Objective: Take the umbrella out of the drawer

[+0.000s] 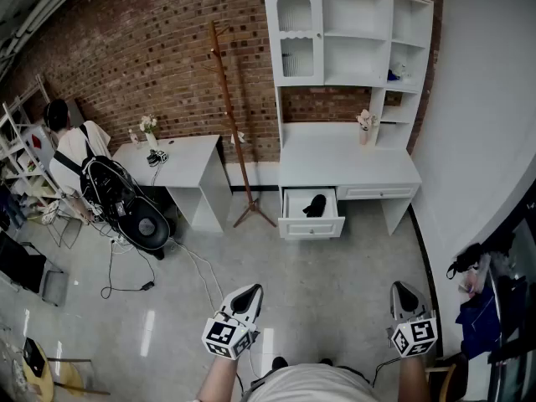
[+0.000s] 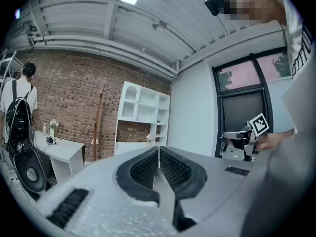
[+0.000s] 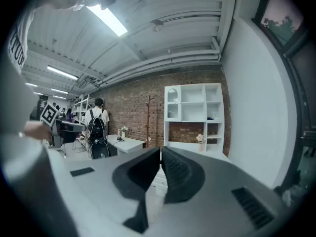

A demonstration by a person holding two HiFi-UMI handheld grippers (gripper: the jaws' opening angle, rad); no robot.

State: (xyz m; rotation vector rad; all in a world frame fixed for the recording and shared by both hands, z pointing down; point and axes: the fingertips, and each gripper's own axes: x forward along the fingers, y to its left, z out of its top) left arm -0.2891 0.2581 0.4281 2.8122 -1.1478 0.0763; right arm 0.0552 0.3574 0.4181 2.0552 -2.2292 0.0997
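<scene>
Early in the task, by the look of things. In the head view, a drawer (image 1: 311, 216) pulled open under the white bench (image 1: 347, 167), with the umbrella (image 1: 315, 205) inside. Dark, folded, lying toward the middle of the drawer, touched by nothing. Opening of the drawer apparently done; all the rest left.

Left gripper (image 1: 249, 292) and right gripper (image 1: 403, 291) well apart from the drawer, across open floor, both held roughly level and aimed its way. Left jaws pressed together, pad against pad, nothing between them. Right jaws likewise closed down to a hairline, empty too. No grasp begun on either side.

Left to do, as a judgement: walk up to the drawer, spread one pair of jaws, reach in over the drawer's front wall, close on the umbrella, lift it clear. Most of the work ahead, then.

Just left of the drawer, a coat stand (image 1: 234, 124), foot near the drawer's corner; worth minding on the approach. Further left of the drawer, a small bench (image 1: 180, 153) and a person with a backpack (image 1: 71, 153), well off the path. A cable (image 1: 205, 275) trailing over the floor on the drawer's left side.
</scene>
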